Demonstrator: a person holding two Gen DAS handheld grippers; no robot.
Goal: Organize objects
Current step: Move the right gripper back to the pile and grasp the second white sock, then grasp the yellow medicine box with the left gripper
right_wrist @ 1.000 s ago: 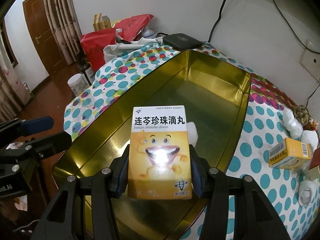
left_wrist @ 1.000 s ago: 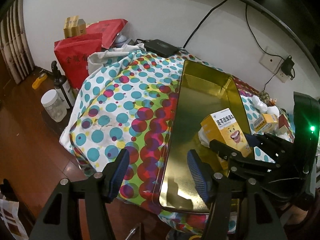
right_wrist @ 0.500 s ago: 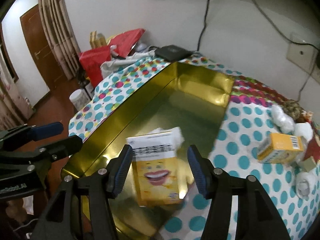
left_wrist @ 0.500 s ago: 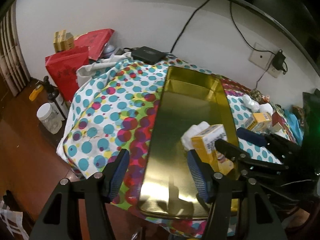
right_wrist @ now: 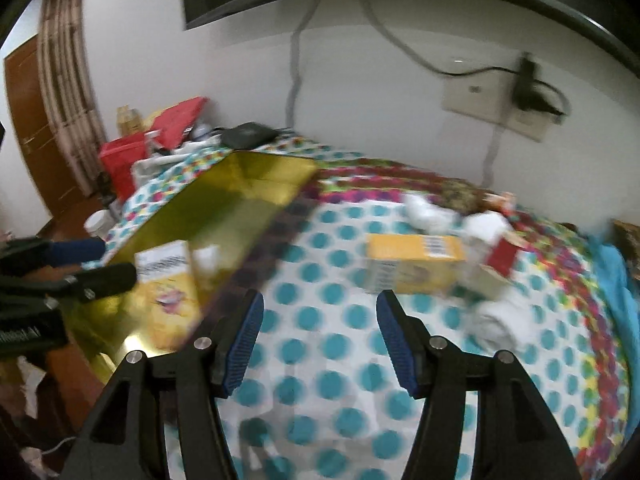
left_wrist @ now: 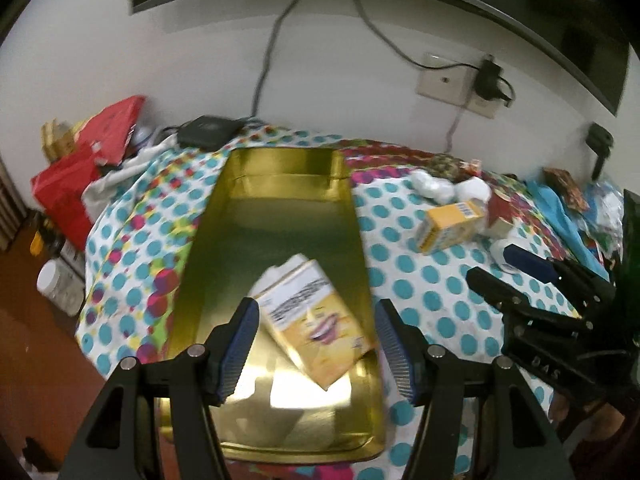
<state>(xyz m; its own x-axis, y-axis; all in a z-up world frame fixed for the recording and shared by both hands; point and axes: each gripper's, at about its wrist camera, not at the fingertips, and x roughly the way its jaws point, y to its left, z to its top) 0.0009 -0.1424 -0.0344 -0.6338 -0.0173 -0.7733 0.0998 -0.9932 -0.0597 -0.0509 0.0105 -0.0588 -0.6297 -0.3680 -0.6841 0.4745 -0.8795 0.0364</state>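
A yellow medicine box with a smiling face [left_wrist: 316, 320] lies flat in the near end of the long gold tin tray [left_wrist: 280, 200]; it also shows in the right wrist view [right_wrist: 168, 292], inside the tray [right_wrist: 224, 208]. My left gripper [left_wrist: 316, 354] is open and empty, just above that box. My right gripper [right_wrist: 320, 344] is open and empty over the dotted cloth, right of the tray; it shows in the left wrist view [left_wrist: 516, 268]. A second yellow box [right_wrist: 412, 264] lies on the cloth ahead of it, also seen from the left [left_wrist: 452, 224].
White balled items [left_wrist: 436, 188] and a red-and-white small box [left_wrist: 500, 216] lie beyond the second yellow box. A black device [left_wrist: 208, 132] sits at the wall. Red bags [left_wrist: 76, 176] and a jar [left_wrist: 60, 284] stand left of the table, on the floor side.
My right gripper opened and let the smiling-face box drop into the tray, then swung right over the cloth. My left gripper moved over the tray's near end.
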